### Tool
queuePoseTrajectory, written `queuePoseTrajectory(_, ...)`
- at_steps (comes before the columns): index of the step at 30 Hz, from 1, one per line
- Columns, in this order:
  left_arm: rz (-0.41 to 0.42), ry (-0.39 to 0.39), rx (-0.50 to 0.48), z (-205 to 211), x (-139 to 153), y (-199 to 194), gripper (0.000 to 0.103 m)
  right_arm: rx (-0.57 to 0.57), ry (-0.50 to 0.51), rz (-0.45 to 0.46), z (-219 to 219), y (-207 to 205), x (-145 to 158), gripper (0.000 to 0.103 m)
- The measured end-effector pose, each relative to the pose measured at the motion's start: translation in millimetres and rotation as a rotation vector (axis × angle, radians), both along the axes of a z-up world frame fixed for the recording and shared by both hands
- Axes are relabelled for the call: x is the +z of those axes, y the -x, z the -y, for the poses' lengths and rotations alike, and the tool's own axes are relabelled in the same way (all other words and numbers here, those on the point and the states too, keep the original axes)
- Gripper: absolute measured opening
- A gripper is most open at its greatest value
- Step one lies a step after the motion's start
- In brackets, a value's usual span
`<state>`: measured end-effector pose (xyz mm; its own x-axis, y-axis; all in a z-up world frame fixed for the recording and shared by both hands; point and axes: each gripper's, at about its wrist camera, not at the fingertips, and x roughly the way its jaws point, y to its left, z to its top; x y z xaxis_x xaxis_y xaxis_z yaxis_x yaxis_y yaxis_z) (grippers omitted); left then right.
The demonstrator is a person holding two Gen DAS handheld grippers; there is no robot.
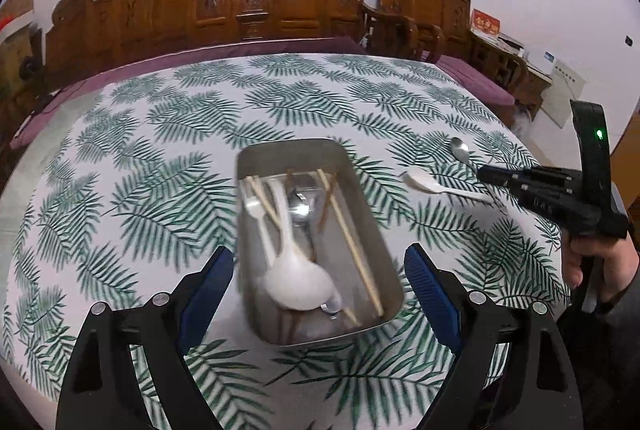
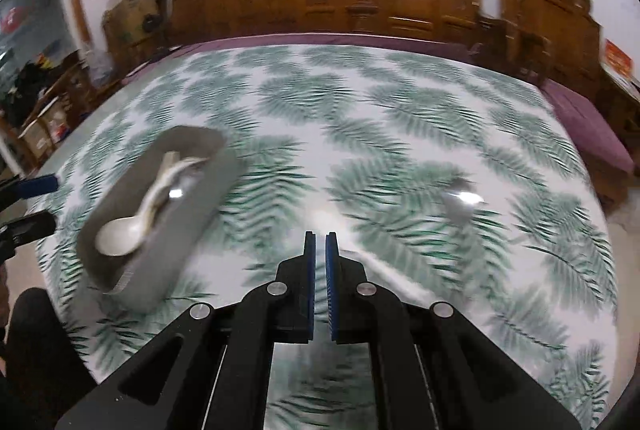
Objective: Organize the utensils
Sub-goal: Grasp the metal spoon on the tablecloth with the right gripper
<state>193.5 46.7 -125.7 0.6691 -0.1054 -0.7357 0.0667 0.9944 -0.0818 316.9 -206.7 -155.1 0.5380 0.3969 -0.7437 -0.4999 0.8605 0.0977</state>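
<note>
Left gripper [image 1: 318, 294] spread wide astride metal tray [image 1: 360, 186]; right gripper [image 2: 320, 242] pinched together, empty; white spoon [image 1: 436, 186] at tray's two o'clock.

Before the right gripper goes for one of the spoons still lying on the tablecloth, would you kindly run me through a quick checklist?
1. Right gripper carries nothing: ok, jaws shut with nothing between them.
2. Right gripper open for a pick: not ok, it must open first.
3. Targets in view: ok, white spoon and metal spoon lie on the tablecloth, outside the tray.
4. Spoons separate: cannot tell, their handles run close together near the right gripper.
5. Metal tray has room: ok, though chopsticks and spoons already crowd it.
6. Left gripper clear: ok, open, straddling the tray's near end.
</note>
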Motion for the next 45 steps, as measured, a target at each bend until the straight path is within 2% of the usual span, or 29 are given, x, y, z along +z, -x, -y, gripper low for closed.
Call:
queuePoseTrajectory(5,-0.006,0.0,-0.029,22,-3,-11,0.084,-0.088,0.02,-0.013,44,-22,-11,0.008)
queuePoseTrajectory(7,-0.008,0.005,-0.036,29,-3,-14,0.084,-0.109,0.017,-0.021,54,-29,-18,0.015)
queuePoseTrajectory(9,-0.008,0.009,-0.043,37,-3,-18,0.084,-0.126,0.021,-0.024,61,-35,-25,0.017)
queuePoseTrajectory(23,-0.046,0.019,-0.074,92,-21,-46,0.084,-0.145,0.064,-0.084,75,-73,-64,0.018)
queuePoseTrajectory(30,-0.075,-0.009,-0.075,116,-34,-62,0.084,-0.108,0.097,-0.083,66,-79,-68,0.018)
queuePoseTrajectory(33,-0.09,-0.014,-0.072,125,-40,-68,0.084,-0.1,0.135,-0.064,65,-79,-69,0.015)
queuePoseTrajectory(35,-0.099,-0.023,-0.071,131,-45,-73,0.084,-0.096,0.14,-0.064,66,-81,-69,0.008)
queuePoseTrajectory(36,-0.103,-0.027,-0.071,134,-47,-75,0.084,-0.1,0.147,-0.066,69,-81,-68,0.008)
queuePoseTrajectory(41,-0.131,-0.029,-0.068,150,-60,-92,0.084,-0.131,0.13,-0.08,83,-83,-65,0.007)
queuePoseTrajectory(45,-0.145,-0.03,-0.068,166,-68,-106,0.084,-0.162,0.067,-0.071,103,-84,-56,0.007)
